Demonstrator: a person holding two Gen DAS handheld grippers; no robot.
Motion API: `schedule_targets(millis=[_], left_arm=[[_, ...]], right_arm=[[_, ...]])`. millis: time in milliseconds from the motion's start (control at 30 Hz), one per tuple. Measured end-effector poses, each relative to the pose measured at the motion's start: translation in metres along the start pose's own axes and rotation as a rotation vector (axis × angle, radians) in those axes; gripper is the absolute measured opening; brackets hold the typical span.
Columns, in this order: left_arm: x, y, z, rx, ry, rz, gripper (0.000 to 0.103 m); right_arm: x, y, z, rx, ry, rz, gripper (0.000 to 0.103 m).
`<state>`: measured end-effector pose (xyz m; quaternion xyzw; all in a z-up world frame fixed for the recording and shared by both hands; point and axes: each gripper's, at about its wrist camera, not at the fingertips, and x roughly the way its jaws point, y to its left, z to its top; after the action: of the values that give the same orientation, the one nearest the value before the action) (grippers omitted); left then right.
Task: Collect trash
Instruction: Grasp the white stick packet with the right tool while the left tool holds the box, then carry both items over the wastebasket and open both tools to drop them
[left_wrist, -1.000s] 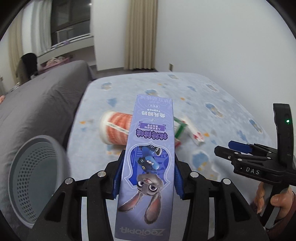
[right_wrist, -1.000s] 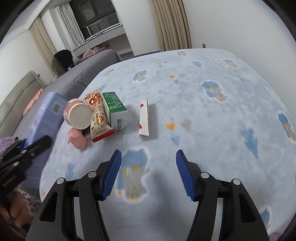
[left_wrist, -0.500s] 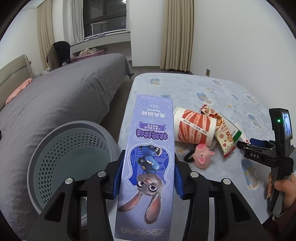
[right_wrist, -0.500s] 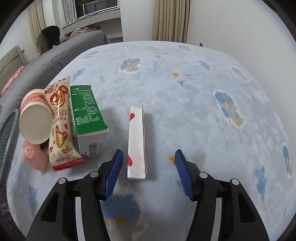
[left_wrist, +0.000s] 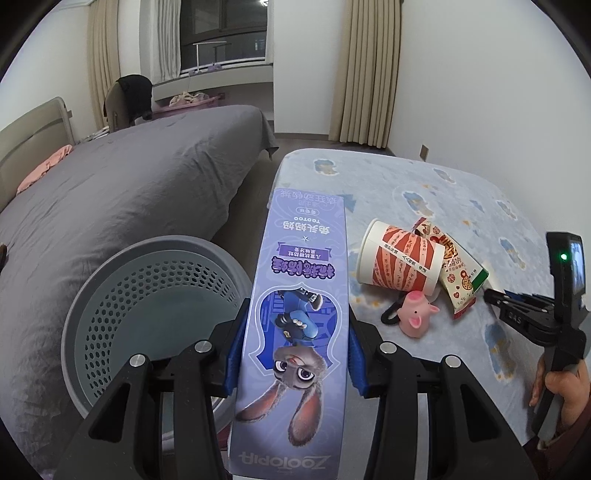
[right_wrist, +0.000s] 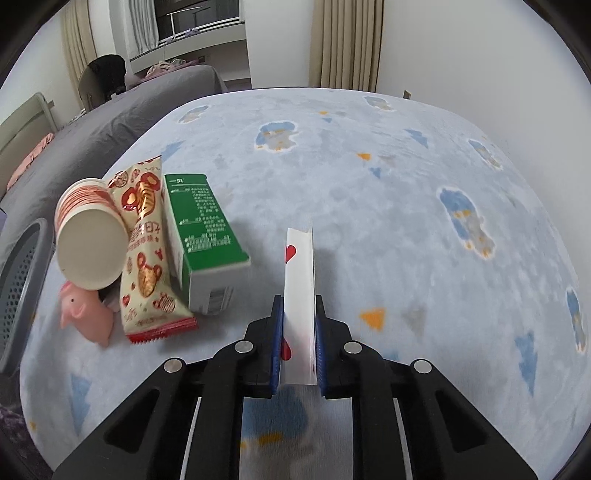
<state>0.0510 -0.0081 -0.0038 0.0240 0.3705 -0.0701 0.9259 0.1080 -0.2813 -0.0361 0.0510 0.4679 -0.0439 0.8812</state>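
Trash is still mostly uncollected: the grey perforated bin (left_wrist: 155, 314) looks empty inside. The purple toothpaste box (left_wrist: 299, 314) is clamped across its width in the left tool (left_wrist: 295, 354), just right of the bin's rim, not yet over its opening. The right tool (right_wrist: 299, 343) has just been closing and now pinches the near end of the slim white heart-printed box (right_wrist: 299, 288), which lies on the blue patterned bed (right_wrist: 406, 184). Left of it, still on the bed, lie the green carton (right_wrist: 203, 236), the snack wrapper (right_wrist: 147, 251), the tipped paper cup (right_wrist: 90, 240) and a pink pig toy (right_wrist: 85, 314), bunched together near the bin-side edge. By my judgement two items are in hand and at least three wait. Both tools slant downward; the right one is gripped from below by a hand (left_wrist: 565, 391).
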Motion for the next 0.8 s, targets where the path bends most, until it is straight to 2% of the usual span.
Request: schedule_targets(millis=[167, 300, 533, 800], left_arm=[[-0.005, 0.008, -0.001, -0.017, -0.011, 0.012, 0.044], [-0.008, 0.017, -0.005, -0.029, -0.015, 0.038, 0.044], [-0.015, 0.047, -0.013, -0.076, -0.020, 0.095, 0.044], [-0.013, 0.099, -0.021, -0.163, -0.007, 0.186, 0.044]], right_arm=[[-0.036, 0.000, -0.023, 0.044, -0.023, 0.030, 0.015], [-0.063, 0.017, -0.037, 0.023, -0.042, 0.076, 0.015], [-0.086, 0.085, -0.034, -0.094, -0.070, 0.217, 0.015], [-0.084, 0.176, -0.010, -0.238, -0.089, 0.394, 0.015]])
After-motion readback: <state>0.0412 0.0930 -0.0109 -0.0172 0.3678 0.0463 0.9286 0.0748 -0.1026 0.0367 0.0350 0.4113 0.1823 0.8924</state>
